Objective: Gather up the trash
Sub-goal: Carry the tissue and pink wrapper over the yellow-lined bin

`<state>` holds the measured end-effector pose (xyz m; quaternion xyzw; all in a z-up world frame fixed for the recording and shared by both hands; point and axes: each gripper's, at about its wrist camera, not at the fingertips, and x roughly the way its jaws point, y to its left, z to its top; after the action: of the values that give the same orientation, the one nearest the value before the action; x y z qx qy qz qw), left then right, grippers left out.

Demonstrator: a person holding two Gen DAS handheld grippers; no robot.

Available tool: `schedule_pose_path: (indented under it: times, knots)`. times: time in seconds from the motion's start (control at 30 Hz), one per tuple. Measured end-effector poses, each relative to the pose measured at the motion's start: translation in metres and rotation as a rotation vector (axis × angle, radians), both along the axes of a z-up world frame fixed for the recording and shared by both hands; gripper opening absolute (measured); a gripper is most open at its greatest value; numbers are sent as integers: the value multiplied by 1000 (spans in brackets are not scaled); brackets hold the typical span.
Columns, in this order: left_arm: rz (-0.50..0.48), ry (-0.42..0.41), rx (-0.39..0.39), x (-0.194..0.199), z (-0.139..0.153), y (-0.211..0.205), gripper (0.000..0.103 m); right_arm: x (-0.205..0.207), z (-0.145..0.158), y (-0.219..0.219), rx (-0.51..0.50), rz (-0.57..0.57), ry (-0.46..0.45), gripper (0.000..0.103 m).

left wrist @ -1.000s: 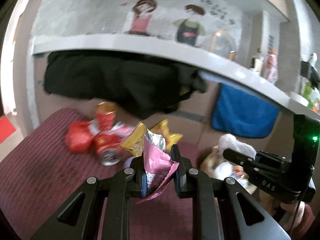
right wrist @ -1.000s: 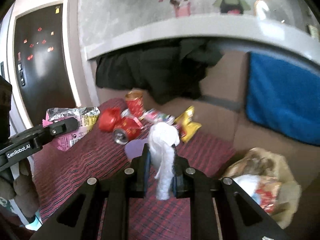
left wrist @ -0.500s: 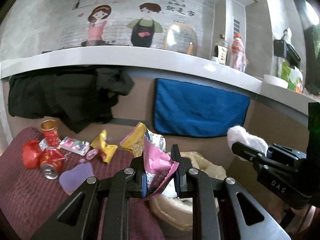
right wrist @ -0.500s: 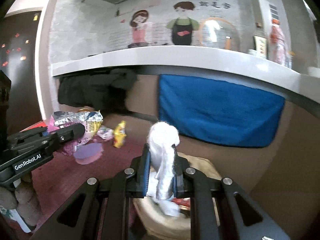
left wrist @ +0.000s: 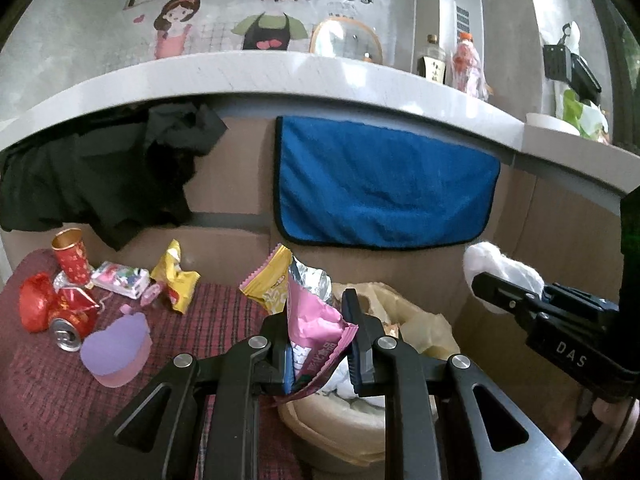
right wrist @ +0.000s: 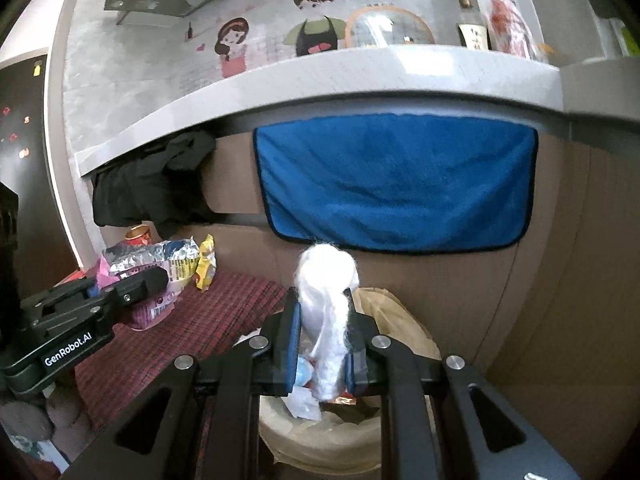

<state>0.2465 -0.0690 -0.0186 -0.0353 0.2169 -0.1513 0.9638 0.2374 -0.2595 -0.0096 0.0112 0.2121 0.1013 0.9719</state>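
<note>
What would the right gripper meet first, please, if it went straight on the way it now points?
Probably the lined trash bin just ahead and below the right gripper, which holds a white wad; depth is uncertain.

Blue towel (left wrist: pixel 384 184) beside black cloth (left wrist: pixel 100 176)

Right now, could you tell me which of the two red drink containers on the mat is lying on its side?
The crushed red can beside the purple heart-shaped box lies on its side, silver end facing us. The red cup behind it stands upright.
</note>
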Motion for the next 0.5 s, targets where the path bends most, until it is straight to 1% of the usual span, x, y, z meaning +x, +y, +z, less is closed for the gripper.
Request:
schedule_pose_path:
  times: [0.2, 0.33, 0.5]
  knots:
    - [7, 44, 6, 12, -16, -11, 21, 10, -12, -5, 19, 1, 32, 16]
    - [34, 74, 11, 20, -25, -13, 21, 17, -21, -4, 10, -1, 49, 16]
    - [64, 89, 15, 26, -30, -13, 21, 28, -30, -9, 33, -6, 77, 16]
